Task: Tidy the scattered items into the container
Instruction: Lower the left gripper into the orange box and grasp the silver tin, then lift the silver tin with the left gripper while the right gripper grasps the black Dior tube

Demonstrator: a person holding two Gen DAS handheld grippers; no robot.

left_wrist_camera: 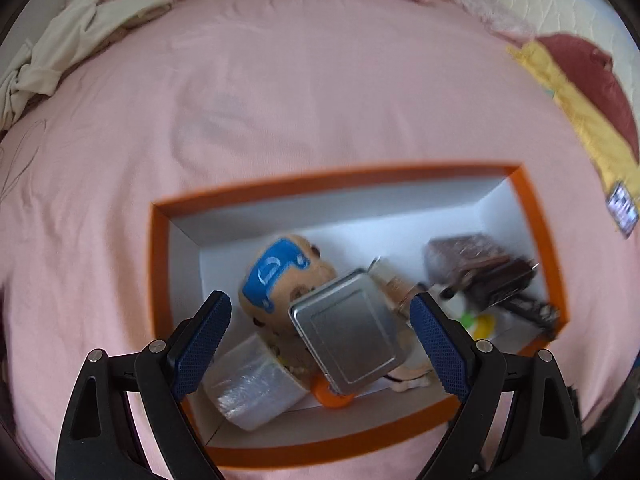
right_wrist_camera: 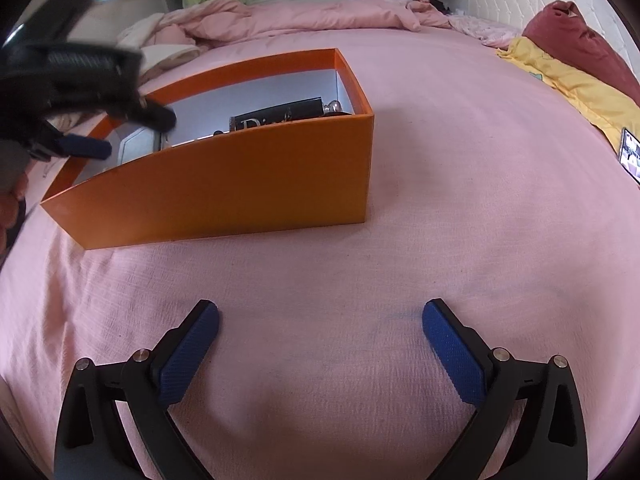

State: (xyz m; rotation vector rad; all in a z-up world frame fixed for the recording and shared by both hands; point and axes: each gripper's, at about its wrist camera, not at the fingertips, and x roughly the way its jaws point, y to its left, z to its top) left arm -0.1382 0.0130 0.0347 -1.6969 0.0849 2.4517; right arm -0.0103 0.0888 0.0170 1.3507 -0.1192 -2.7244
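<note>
An orange box with a white inside lies on the pink bed; it also shows in the right wrist view. Inside it lie a silver square tin, a plush toy with a blue patch, a clear plastic tub, a dark pouch and small items. My left gripper is open above the box, just over the tin, holding nothing. It appears blurred in the right wrist view. My right gripper is open and empty over bare bedsheet, in front of the box.
A pink duvet is bunched at the far side of the bed. A yellow cloth and a dark red pillow lie at the right. A phone lies by the right edge. Cream cloth is at the far left.
</note>
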